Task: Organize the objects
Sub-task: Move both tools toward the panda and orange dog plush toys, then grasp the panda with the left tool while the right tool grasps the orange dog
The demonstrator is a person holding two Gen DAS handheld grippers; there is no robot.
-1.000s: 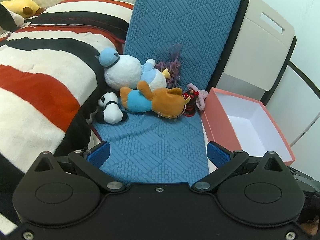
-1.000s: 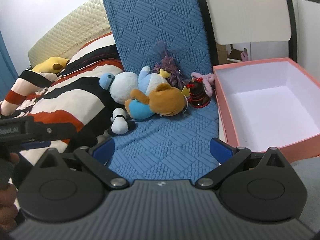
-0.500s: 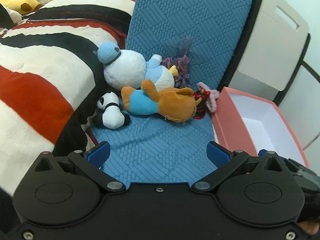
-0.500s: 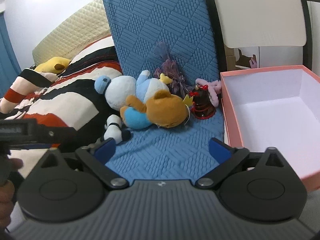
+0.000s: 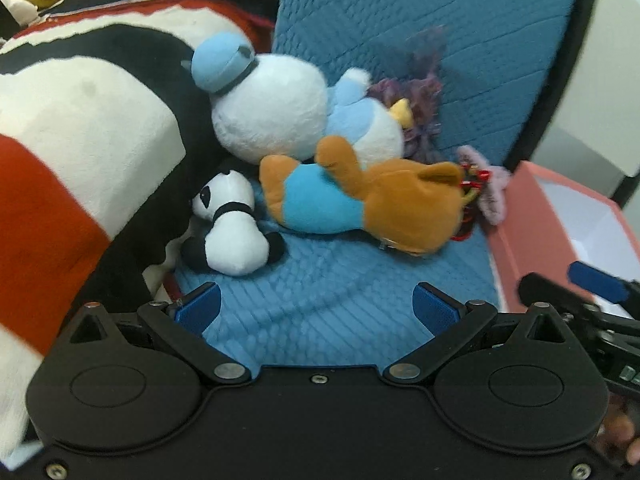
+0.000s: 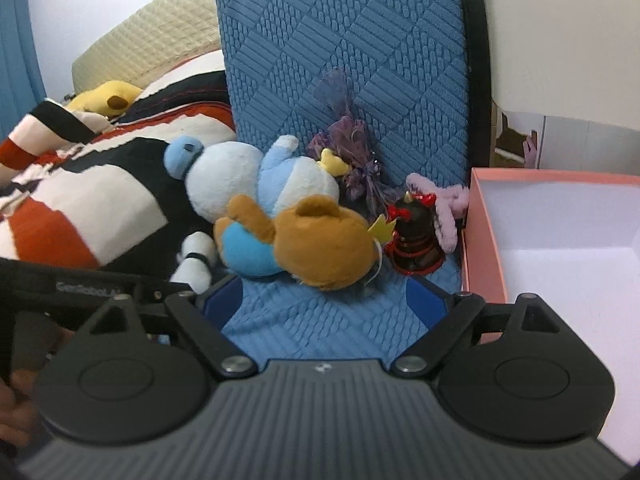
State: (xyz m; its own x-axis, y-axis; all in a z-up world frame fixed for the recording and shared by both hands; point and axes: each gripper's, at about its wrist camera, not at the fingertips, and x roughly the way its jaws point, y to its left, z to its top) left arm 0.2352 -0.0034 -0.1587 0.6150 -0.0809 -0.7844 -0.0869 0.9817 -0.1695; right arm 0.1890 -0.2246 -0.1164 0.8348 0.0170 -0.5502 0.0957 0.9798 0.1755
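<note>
My left gripper (image 5: 316, 306) is spread, nothing btwn pads. My right gripper (image 6: 324, 300) is closing, empty too. Brown bear (image 6: 316, 244) lies on blue mat (image 6: 320, 320), panda (image 5: 230, 232) beside, pink box (image 6: 480, 240) at right.

The blue mat (image 6: 340, 60) is cloth with a raised quilted pattern. The brown bear (image 6: 320, 248), white duck (image 5: 280, 120) and panda (image 5: 232, 236) are soft matt plush. The striped blanket (image 5: 80, 120) looks fleecy. The pink box (image 6: 480, 240) is smooth matt card, and the dark figurine (image 6: 416, 240) is glossy.
</note>
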